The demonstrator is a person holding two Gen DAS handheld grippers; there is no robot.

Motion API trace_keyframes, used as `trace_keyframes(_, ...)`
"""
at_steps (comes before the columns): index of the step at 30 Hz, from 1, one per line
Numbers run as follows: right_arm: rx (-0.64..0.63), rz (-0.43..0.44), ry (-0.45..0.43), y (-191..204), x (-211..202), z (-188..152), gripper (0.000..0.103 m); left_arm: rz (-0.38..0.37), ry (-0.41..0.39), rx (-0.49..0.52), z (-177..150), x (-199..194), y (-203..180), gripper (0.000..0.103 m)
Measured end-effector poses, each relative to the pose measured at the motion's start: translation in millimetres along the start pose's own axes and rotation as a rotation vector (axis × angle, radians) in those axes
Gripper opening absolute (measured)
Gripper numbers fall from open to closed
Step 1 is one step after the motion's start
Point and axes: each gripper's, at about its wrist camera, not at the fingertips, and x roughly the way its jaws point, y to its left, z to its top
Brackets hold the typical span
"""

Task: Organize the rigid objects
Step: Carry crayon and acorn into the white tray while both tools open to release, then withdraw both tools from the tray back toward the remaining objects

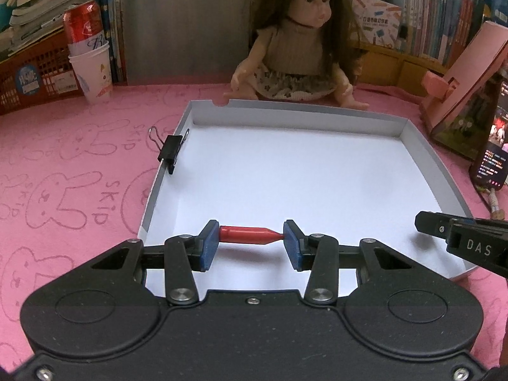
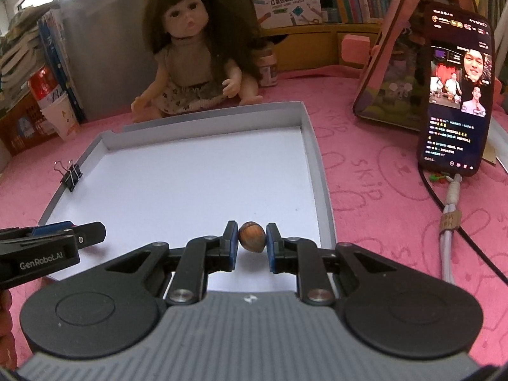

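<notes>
**Both pieces held over the tray, ready to set down**

On your left, the left gripper [image 1: 250,241] has its fingers partly closed end-to-end on a red bullet-shaped piece [image 1: 250,234], held crosswise above the near edge of the white tray [image 1: 409,133]. A binder clip [image 1: 171,150] grips the tray wall at ten o'clock. On your right, the right gripper [image 2: 251,243] is pinched tight on a brown nut [image 2: 251,237], near the tray's five o'clock corner. You appear to be at the placing step: lower each piece to the tray floor, then ease the fingers apart.

Both wrist views close above shared tray [image 1: 422,158]
</notes>
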Motion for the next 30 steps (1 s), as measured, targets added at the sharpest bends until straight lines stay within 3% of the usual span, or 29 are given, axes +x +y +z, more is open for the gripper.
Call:
trace_keyframes(16, -0.034, -0.019, 0.016, 6.3, 7.1, -2.0, 0.023, 0.019, 0.003, 0.017, -3.8, 7.2, -2.6, 0.042)
trace_keyframes(20, -0.032, -0.016, 0.012, 5.4, 6.6, -2.4, 0.028, 0.008, 0.005, 0.004, -2.5, 6.4, -0.5, 0.042)
trace_keyframes(22, -0.034, -0.013, 0.003, 5.8, 4.4, -2.8, 0.046, -0.006, 0.002, -0.007, -1.5, 4.0, 1.5, 0.046)
trace_keyframes(25, -0.047, -0.008, -0.022, 7.8, -2.4, -2.7, 0.053, -0.018, -0.013, -0.014, 0.0, -2.6, 4.0, 0.06)
trace_keyframes(30, -0.088, -0.01, -0.062, 15.1, -16.2, -1.9, 0.066, -0.034, -0.052, -0.002, -0.3, -19.5, 7.0, 0.072)
